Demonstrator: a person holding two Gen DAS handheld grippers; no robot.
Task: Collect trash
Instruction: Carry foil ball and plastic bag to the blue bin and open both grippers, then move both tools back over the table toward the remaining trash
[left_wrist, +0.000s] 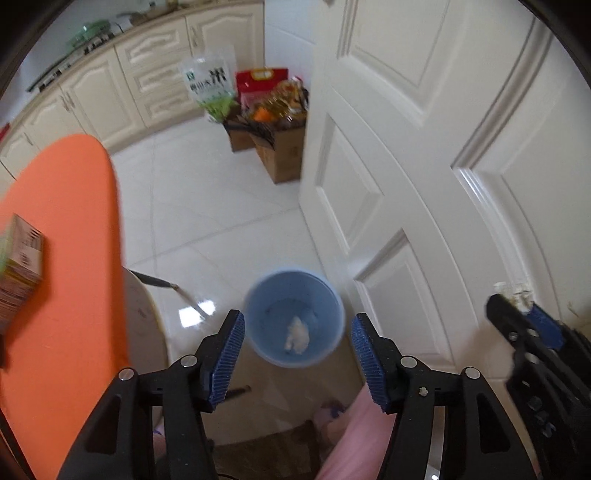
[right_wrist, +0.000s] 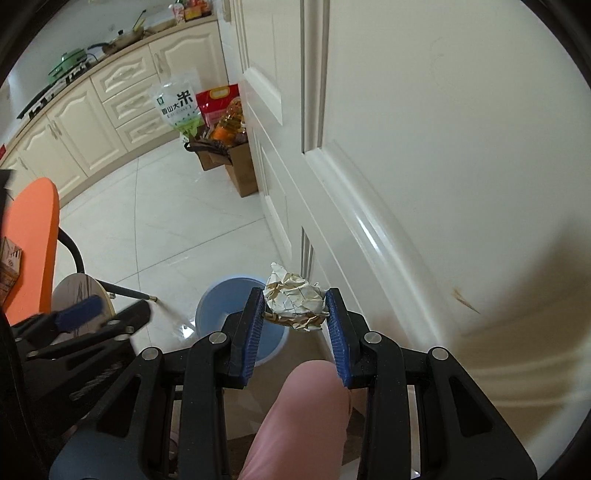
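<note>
The right claw (right_wrist: 295, 325) is clamped on a crumpled paper ball (right_wrist: 295, 301), white with brown staining, pinched between its blue pads (right_wrist: 251, 332). The wad is lumpy with no clear long axis; a crumpled peak juts up and away at its left, beyond the fingertips. It hangs above the floor, just right of the blue trash bin (right_wrist: 218, 306) as the right wrist view frames it, close to the white panelled door (right_wrist: 424, 147).

The left claw (left_wrist: 297, 332) is spread wide and holds nothing, looking straight down into the bin (left_wrist: 295, 317). Only this view shows the bin's inside, where a white crumpled wad (left_wrist: 297, 332) lies on the bottom. Only the right wrist view shows the held ball clearly; in the left view the right claw is just a blurred dark shape at the right edge.

To the left is an orange tabletop (left_wrist: 66, 258) carrying a small cardboard box (left_wrist: 18, 269), its print too blurred to read. Farther off, by the cream cabinets (right_wrist: 92, 125), a rice bag (right_wrist: 179, 107) leans, marked with a large "米"; smaller characters beside it are hard to read. Beside it stand open cardboard cartons (right_wrist: 240, 166) of groceries
</note>
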